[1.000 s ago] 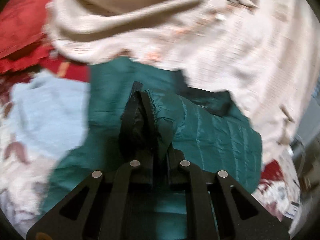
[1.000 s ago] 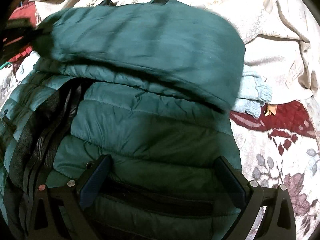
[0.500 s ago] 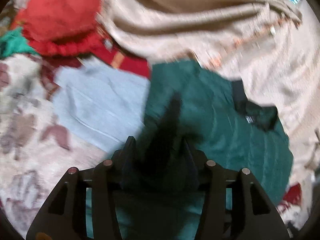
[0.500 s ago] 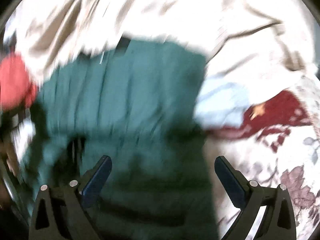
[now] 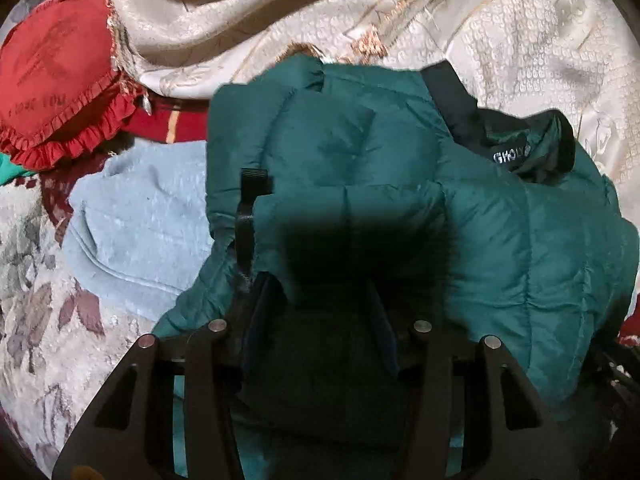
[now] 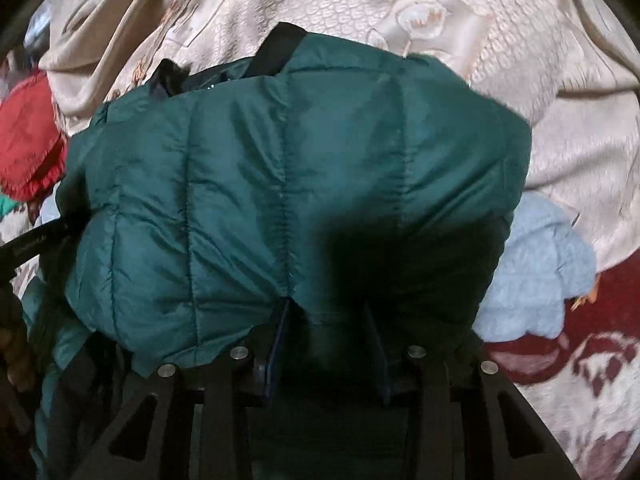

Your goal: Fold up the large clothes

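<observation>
A bed with a floral coverlet [image 5: 36, 320] is lying beneath a cream embroidered blanket [image 5: 520, 40], a red frilled cushion [image 5: 52, 76] and a pale blue garment [image 5: 140, 216]. We are seeing the green quilted jacket [image 5: 500, 240] bunched on the bed over the pale blue garment, its black collar toward the blanket. Our left gripper [image 5: 316, 300] is holding its jaws clamped on a fold of the jacket. Our right gripper [image 6: 328, 320] is likewise gripping a puffed fold of the jacket [image 6: 280, 180], which is bulging over its jaws.
</observation>
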